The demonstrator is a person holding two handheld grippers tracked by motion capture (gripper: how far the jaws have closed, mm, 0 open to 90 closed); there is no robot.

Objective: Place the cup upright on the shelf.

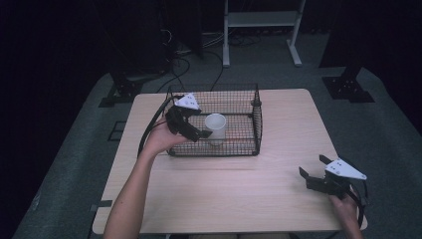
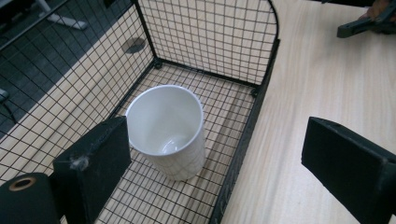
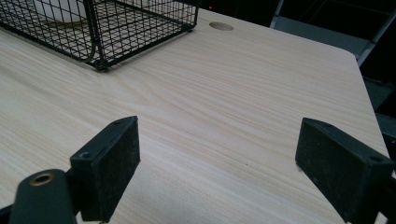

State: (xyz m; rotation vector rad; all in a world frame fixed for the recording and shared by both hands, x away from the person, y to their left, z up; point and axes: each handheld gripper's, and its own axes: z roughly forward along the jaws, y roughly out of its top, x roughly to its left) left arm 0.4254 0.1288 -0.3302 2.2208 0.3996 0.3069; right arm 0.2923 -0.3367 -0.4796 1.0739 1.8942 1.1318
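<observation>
While the white cup (image 2: 167,130) stands upright inside the wire basket (image 1: 254,130) | left hand-held gripper (image 1: 195,128) released beside cup | right hand-held gripper (image 1: 314,167) released, well apart from basket

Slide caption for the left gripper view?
Open left gripper straddles black wire basket's wall, one jaw beside upright white ceramic cup inside.

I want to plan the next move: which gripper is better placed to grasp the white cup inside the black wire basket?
Probably the left. The left gripper is open at the basket's near-left edge, right beside the white cup in the black wire basket. The right gripper is open over bare table, far off.
</observation>
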